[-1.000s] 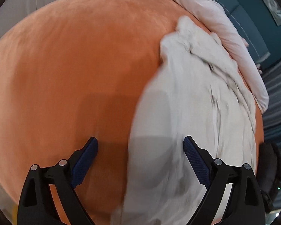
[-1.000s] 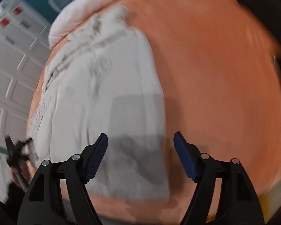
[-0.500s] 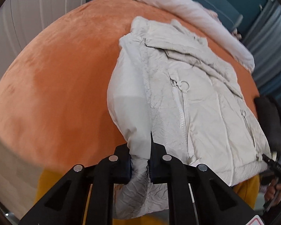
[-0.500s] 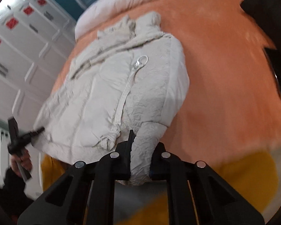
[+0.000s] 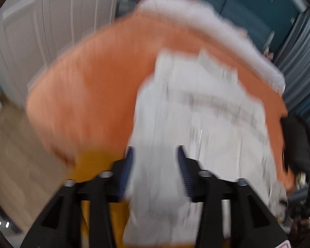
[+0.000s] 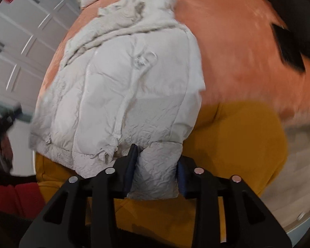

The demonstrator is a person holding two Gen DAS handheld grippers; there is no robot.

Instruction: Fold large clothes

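A white puffer jacket (image 5: 196, 113) (image 6: 124, 82) lies front up, zipped, on an orange bed cover (image 5: 93, 82) (image 6: 237, 51), its hem hanging over the bed's near edge. The left wrist view is badly blurred. My left gripper (image 5: 155, 148) has its jaws opening, and white jacket fabric fills the gap and touches both pads. My right gripper (image 6: 156, 153) is also opening, with the crumpled sleeve cuff (image 6: 157, 175) bulging between its pads and touching both.
A yellow bed side (image 6: 237, 144) drops below the orange cover. A white duvet (image 5: 217, 26) lies along the far edge. A black item (image 5: 297, 140) (image 6: 289, 41) rests at the bed's side. White wardrobe doors (image 6: 10, 31) stand beyond. A person's hand (image 6: 0, 136) shows at far left.
Both grippers went from wide open over the jacket to clamped tight on its sleeve ends, then drew back and upward. Their jaws now stand wider, with fabric still between them.
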